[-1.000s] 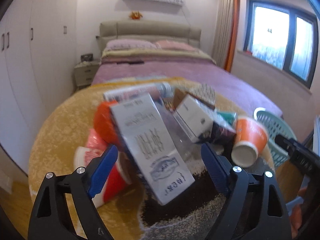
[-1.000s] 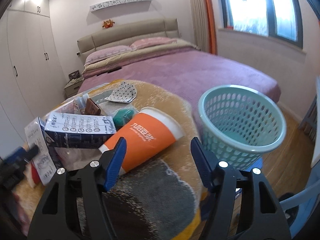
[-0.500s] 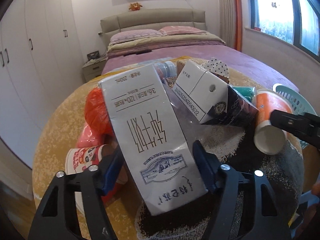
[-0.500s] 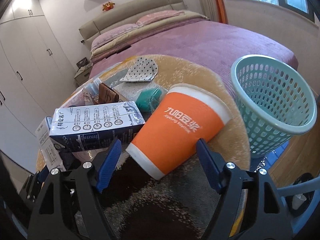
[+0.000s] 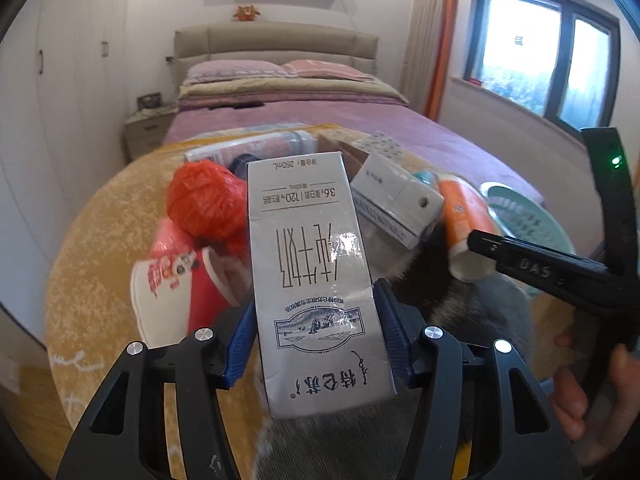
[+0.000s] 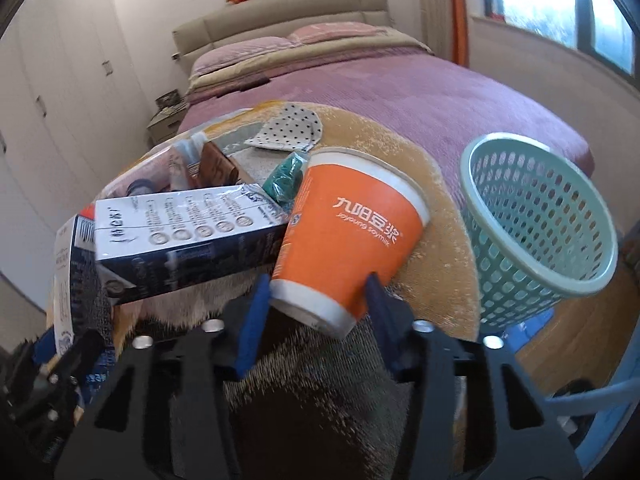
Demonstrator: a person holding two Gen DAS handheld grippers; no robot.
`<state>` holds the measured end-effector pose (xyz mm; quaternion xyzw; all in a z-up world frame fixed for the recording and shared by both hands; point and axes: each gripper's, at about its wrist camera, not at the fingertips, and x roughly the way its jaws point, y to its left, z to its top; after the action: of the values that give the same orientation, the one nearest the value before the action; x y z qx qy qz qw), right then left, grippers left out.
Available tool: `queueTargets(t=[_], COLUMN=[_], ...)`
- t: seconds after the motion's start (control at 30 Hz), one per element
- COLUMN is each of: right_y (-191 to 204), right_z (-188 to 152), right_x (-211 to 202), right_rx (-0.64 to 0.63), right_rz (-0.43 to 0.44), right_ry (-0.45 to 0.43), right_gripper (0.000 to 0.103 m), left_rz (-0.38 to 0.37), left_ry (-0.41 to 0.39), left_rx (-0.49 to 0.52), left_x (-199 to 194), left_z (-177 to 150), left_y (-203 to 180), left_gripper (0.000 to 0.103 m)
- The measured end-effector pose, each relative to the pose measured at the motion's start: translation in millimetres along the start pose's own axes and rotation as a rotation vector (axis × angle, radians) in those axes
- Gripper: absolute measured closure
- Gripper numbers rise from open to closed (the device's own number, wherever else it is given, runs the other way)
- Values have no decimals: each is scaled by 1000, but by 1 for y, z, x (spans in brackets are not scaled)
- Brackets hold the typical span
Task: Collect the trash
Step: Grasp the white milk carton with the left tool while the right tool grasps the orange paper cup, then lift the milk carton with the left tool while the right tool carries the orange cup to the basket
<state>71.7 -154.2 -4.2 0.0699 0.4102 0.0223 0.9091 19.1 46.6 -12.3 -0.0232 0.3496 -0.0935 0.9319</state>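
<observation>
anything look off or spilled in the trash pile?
No spill visible. The orange paper cup lies tipped on its side on the rug, mouth away from the right gripper. The milk carton sits between the left gripper fingers, print upside down.

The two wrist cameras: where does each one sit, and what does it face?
Left wrist: behind the left gripper, facing the bed over the trash pile; its fingers clamp the white milk carton. The right gripper and the person's hand show at right.
Right wrist: behind the right gripper, facing the bed; its fingers flank the orange cup, with the teal basket at right.
Shared: cup, basket, second carton, bed.
</observation>
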Motion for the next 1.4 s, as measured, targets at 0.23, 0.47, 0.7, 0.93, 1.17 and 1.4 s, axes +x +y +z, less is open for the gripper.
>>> queueTargets(t=[0.23, 0.47, 0.7, 0.93, 1.17, 1.4], right_y=[-16, -25, -24, -22, -33, -41], right_z=[-7, -2, 7, 15, 14, 19], right_x=[-10, -10, 9, 31, 29, 4], right_rx=[8, 32, 85, 132, 157, 139], right_rz=[22, 21, 55, 71, 137, 119], right_ry=[-3, -1, 28, 70, 50, -42], right_gripper=[66, 57, 37, 34, 43, 44], left_rz=[-85, -86, -76, -49, -43, -80], left_ry=[98, 115, 150, 141, 38, -53], left_rx=[30, 31, 19, 36, 7, 9], left_x=[-6, 11, 30, 35, 9, -8], left_z=[-23, -23, -18, -14, -2, 18], left_y=[-10, -10, -11, -18, -13, -22], left_gripper=[53, 50, 33, 52, 52, 52])
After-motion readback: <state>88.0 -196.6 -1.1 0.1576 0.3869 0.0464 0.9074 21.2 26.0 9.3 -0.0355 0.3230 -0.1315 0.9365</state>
